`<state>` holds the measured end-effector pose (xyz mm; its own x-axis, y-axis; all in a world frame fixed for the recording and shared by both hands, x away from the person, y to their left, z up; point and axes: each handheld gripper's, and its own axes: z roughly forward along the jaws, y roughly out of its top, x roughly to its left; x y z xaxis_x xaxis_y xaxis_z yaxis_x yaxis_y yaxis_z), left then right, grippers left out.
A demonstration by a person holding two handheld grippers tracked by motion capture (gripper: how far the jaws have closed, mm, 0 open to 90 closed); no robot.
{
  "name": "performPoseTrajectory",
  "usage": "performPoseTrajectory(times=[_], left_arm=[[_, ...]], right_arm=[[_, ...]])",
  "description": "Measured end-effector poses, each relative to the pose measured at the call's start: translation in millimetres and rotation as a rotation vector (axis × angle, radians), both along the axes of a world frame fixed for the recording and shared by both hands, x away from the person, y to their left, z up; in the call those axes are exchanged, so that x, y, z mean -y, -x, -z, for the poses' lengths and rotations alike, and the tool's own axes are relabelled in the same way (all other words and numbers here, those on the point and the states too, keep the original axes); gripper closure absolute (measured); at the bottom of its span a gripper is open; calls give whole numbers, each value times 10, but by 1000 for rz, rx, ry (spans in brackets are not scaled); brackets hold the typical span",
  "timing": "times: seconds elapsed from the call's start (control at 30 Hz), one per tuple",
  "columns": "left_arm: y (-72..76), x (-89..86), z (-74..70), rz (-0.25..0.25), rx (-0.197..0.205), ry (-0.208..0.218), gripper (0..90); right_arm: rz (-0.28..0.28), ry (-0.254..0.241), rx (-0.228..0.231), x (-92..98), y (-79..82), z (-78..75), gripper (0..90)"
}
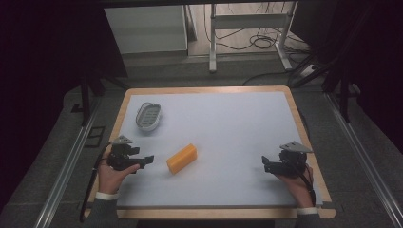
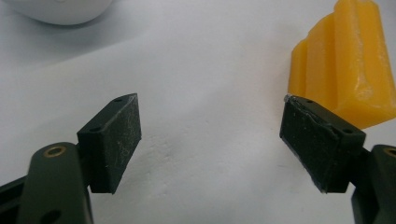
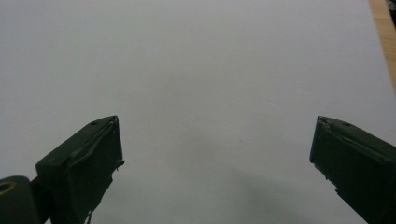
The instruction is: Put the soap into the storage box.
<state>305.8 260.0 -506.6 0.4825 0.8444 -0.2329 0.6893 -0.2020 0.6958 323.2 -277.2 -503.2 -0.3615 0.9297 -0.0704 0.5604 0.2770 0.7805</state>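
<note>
A pale, matte mat (image 1: 228,142) covers a wood-edged table (image 1: 204,90); dark floor and cables lie beyond. An oval white slotted dish (image 1: 148,116) rests at far left. The yellow, ridged, waxy block (image 1: 182,158) lies just beside the left gripper (image 1: 148,160), apart from its spread, empty jaws. The right gripper (image 1: 265,164), well apart, likewise gapes empty.

dim room, grey floor (image 1: 247,76), white metal table frame (image 1: 247,21) with tangled cables (image 1: 259,42) behind
</note>
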Motion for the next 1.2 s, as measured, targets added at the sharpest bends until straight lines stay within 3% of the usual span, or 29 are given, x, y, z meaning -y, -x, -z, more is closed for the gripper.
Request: performPoseTrajectory(times=[0.33, 0.7, 0.87, 1.2], left_arm=[[-9, -59, 37, -25, 0, -37, 227], [-14, -15, 49, -30, -10, -78, 226], [20, -12, -6, -29, 3, -68, 222], [63, -59, -125, -50, 25, -10, 211]], right_arm=[[35, 8, 14, 55, 36, 6, 24], [45, -1, -5, 176, 88, 51, 27], [53, -9, -8, 226, 85, 59, 27], [68, -3, -5, 229, 110, 54, 27]])
